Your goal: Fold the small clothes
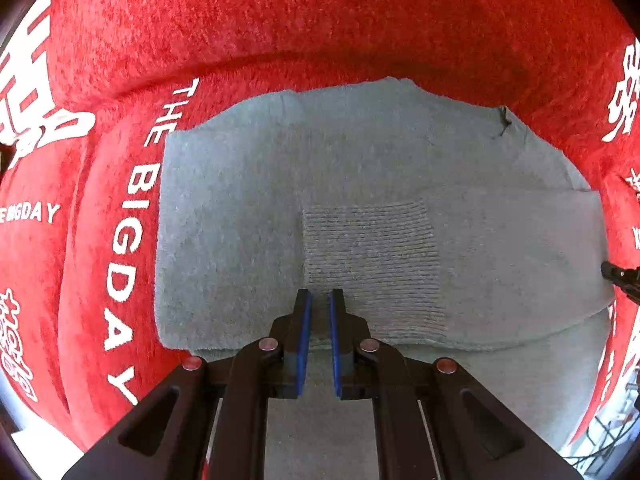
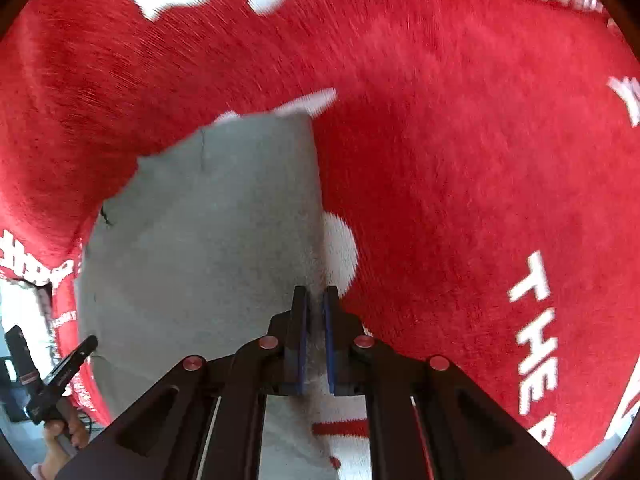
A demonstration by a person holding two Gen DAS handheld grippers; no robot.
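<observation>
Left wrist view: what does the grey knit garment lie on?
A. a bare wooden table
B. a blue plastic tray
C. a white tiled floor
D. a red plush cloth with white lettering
D: the grey knit garment lies on a red plush cloth printed with white lettering, which surrounds it on the far side, left and right.

The left gripper (image 1: 320, 300) is pointing steeply down over the grey garment (image 1: 360, 184), its blue-padded jaws drawn nearly together. The right gripper (image 2: 316, 300) is pointing down at that garment's right edge, jaws likewise narrowed to a slit.
</observation>
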